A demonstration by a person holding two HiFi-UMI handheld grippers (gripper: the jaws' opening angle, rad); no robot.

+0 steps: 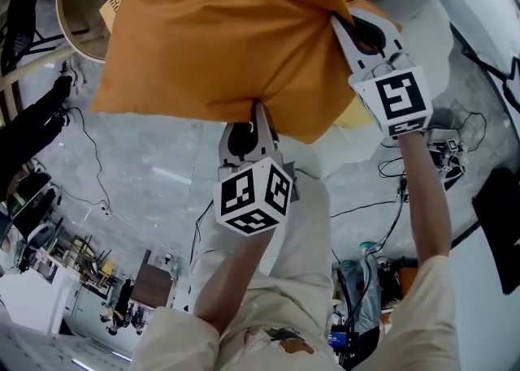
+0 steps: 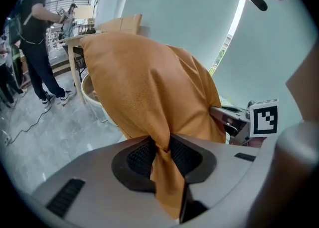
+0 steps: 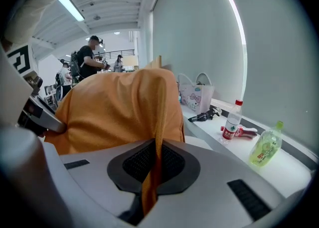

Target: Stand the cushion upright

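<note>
An orange cushion (image 1: 219,36) hangs in the air in front of me, held by both grippers. My left gripper (image 1: 258,115) is shut on a bunched fold of its lower edge, and the fabric is pinched between the black pads (image 2: 142,157). My right gripper (image 1: 343,22) is shut on the cushion's right edge, where a thin fold of cloth runs down between its pads (image 3: 137,162). In the left gripper view the cushion (image 2: 149,87) fills the middle. In the right gripper view the cushion (image 3: 119,112) bulges to the left of the jaws.
A round wooden table (image 1: 81,4) stands beyond the cushion at the upper left. Cables (image 1: 390,174) lie on the grey floor. A white ledge (image 3: 279,167) holds a water bottle (image 3: 232,122), a green bottle (image 3: 266,147) and a bag (image 3: 197,95). People (image 2: 35,37) stand in the background.
</note>
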